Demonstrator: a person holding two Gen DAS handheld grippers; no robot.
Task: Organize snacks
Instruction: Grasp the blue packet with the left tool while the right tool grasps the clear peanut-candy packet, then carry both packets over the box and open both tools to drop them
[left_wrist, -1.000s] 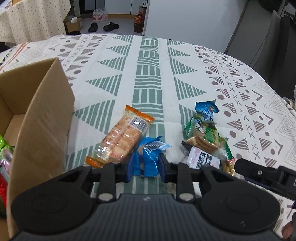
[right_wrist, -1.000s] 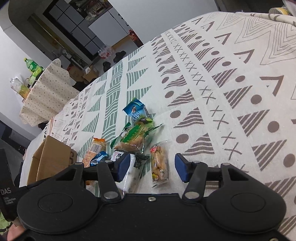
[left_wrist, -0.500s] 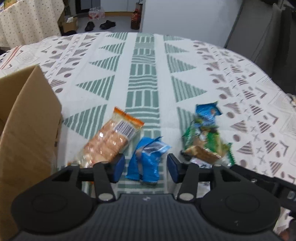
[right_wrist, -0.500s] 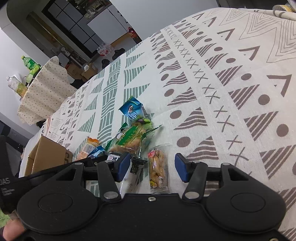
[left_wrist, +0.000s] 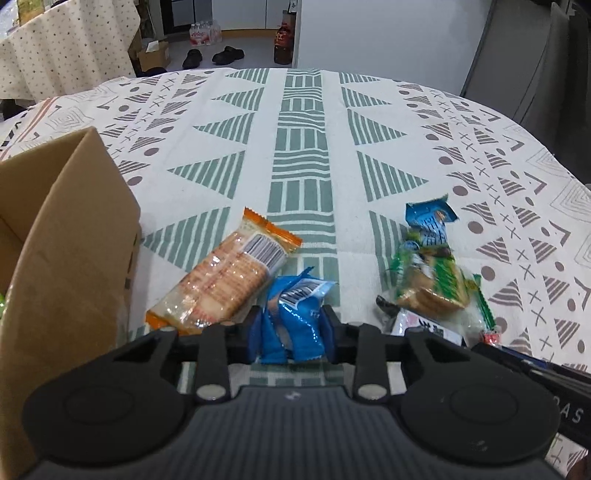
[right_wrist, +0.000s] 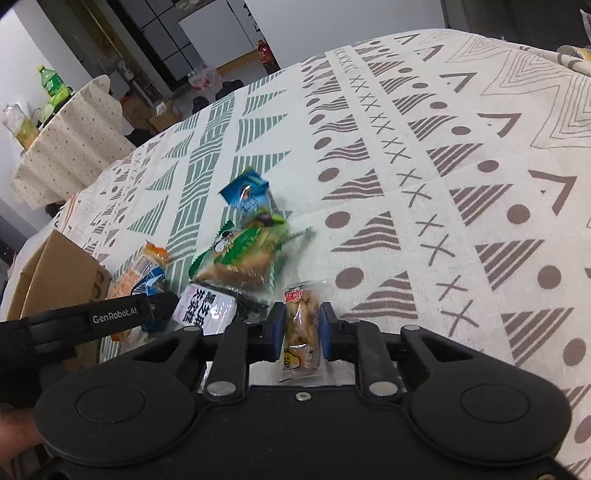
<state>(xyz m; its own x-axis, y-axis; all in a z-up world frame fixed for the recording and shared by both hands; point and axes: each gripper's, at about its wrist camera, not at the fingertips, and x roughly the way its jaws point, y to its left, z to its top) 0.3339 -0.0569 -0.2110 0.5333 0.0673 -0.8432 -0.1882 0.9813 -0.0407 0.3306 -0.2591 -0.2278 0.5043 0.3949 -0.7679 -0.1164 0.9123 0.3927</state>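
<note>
- Left gripper (left_wrist: 291, 326) jaws were closing on the blue snack packet (left_wrist: 295, 314) between its pads; cardboard box (left_wrist: 70, 258) sat to its left.
- Right gripper (right_wrist: 302, 332) was closing on the clear peanut packet (right_wrist: 301, 328).
- Risk: slick film could slip out on lift, since both grips pinched only the packets' near ends.

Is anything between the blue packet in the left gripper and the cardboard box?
Yes. The orange cracker pack lies on the cloth between the blue packet and the cardboard box. The left gripper is closing on the packet; once it is lifted, only the box's raised flap lies across the path.
</note>
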